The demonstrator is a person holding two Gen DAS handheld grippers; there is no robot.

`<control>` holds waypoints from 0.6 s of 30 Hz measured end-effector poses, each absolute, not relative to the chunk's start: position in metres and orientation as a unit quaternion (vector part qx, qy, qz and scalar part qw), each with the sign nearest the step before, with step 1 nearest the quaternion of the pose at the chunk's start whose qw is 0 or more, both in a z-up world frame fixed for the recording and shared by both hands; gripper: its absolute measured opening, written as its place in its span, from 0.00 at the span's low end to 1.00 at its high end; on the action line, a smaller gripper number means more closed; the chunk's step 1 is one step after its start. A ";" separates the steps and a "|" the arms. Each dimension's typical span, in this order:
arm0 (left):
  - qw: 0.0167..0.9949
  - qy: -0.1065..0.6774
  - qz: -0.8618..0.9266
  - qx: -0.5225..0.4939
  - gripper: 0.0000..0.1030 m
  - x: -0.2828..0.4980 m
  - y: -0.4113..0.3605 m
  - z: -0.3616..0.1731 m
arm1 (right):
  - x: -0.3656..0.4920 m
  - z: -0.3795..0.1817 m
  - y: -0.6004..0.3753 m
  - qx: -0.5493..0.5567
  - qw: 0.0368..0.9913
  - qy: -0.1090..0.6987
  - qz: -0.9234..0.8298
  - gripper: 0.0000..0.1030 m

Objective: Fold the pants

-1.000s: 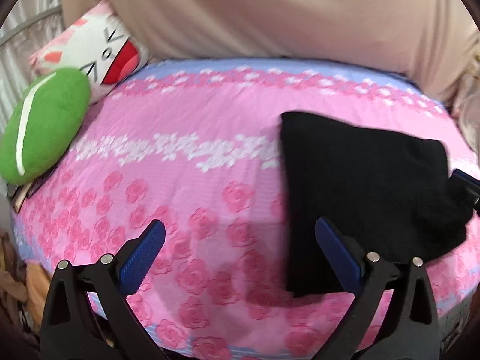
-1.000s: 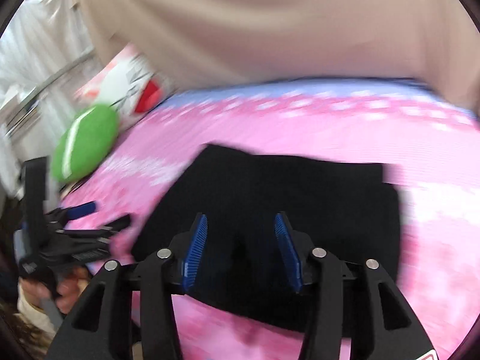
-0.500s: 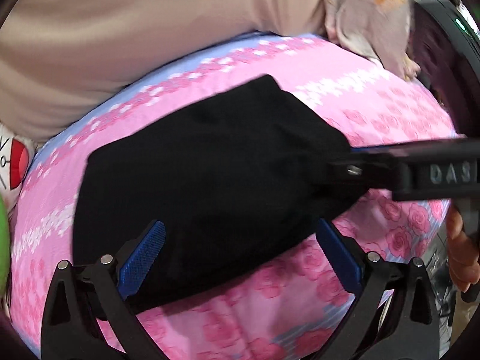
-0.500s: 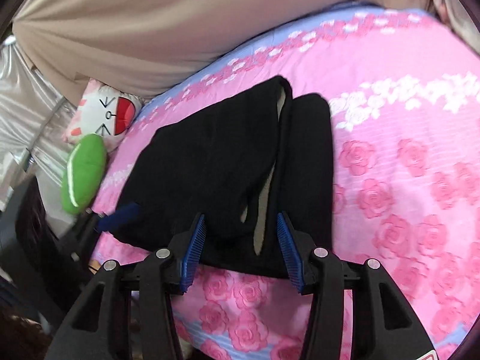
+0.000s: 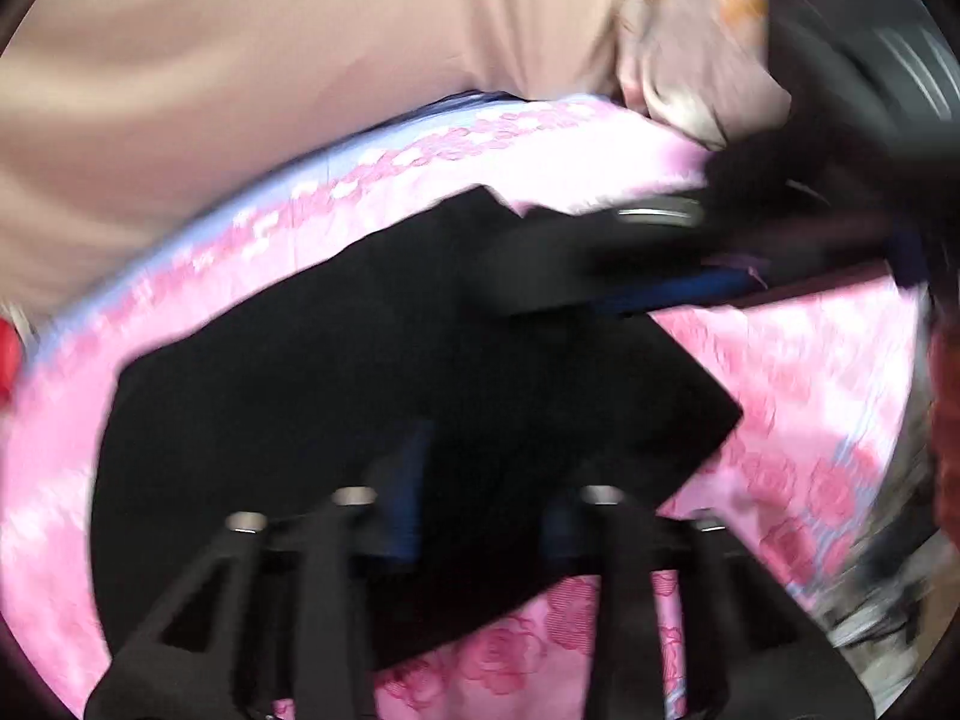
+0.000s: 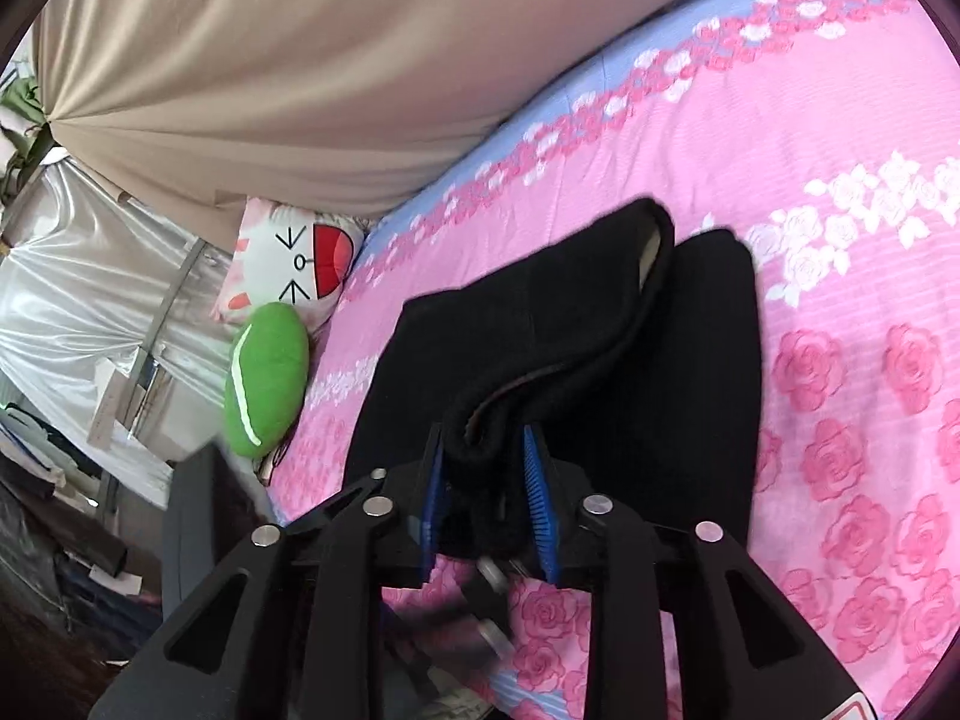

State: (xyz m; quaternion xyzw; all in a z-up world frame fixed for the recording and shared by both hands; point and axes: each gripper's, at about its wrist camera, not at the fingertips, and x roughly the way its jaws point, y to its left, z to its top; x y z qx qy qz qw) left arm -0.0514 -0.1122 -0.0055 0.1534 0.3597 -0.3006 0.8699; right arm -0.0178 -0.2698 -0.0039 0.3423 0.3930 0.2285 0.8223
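On my right wrist feed, the right gripper (image 6: 489, 495) has its blue pads closed onto a thick, rolled black edge of the pants (image 6: 600, 354), the cloth bunched between the two fingers. The pants lie folded on the pink rose-patterned bed (image 6: 852, 180), near its front edge, with one layer lifted and curling toward the gripper so a pale inner lining shows along the fold. Off to the left I see a green cushion (image 6: 267, 381) leaning against a white cartoon-face pillow (image 6: 294, 261), both at the bed's far corner beneath a beige curtain (image 6: 300, 78).

The left wrist feed is badly smeared. The left gripper (image 5: 489, 501) sits low over the pants (image 5: 360, 372), its fingers fairly close together with black cloth filling the gap, but I cannot tell through the blur whether the pads are actually pinching the fabric. In that view the right gripper's (image 5: 630, 270) dark body and blue pad reach in from the right, over the far side of the pants.
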 end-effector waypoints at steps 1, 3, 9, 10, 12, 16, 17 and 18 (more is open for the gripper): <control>0.865 0.372 -0.313 0.123 0.13 -0.043 -0.101 -0.002 | -0.023 -0.002 -0.274 0.346 0.825 0.384 0.228 0.31; 0.859 0.389 -0.329 0.054 0.12 -0.026 -0.073 0.011 | -0.034 0.006 -0.279 0.336 0.845 0.361 0.205 0.44; 0.895 0.336 -0.274 -0.101 0.12 -0.003 0.060 0.079 | -0.062 0.025 -0.255 0.197 0.912 0.345 0.103 0.54; 0.904 0.323 -0.251 -0.121 0.12 -0.004 0.090 0.090 | -0.063 0.025 -0.247 0.177 0.916 0.345 0.103 0.54; 0.921 0.303 -0.198 -0.143 0.12 -0.009 0.138 0.104 | -0.058 0.022 -0.211 0.120 0.918 0.358 0.119 0.58; 0.946 0.283 -0.050 -0.151 0.12 -0.032 0.228 0.110 | -0.039 0.009 -0.138 0.027 0.914 0.371 0.162 0.64; 0.942 0.292 -0.036 -0.163 0.12 -0.032 0.246 0.103 | -0.031 0.004 -0.118 0.009 0.910 0.377 0.175 0.64; 0.937 0.300 -0.035 -0.174 0.13 -0.031 0.256 0.097 | -0.026 0.001 -0.103 -0.003 0.905 0.382 0.186 0.64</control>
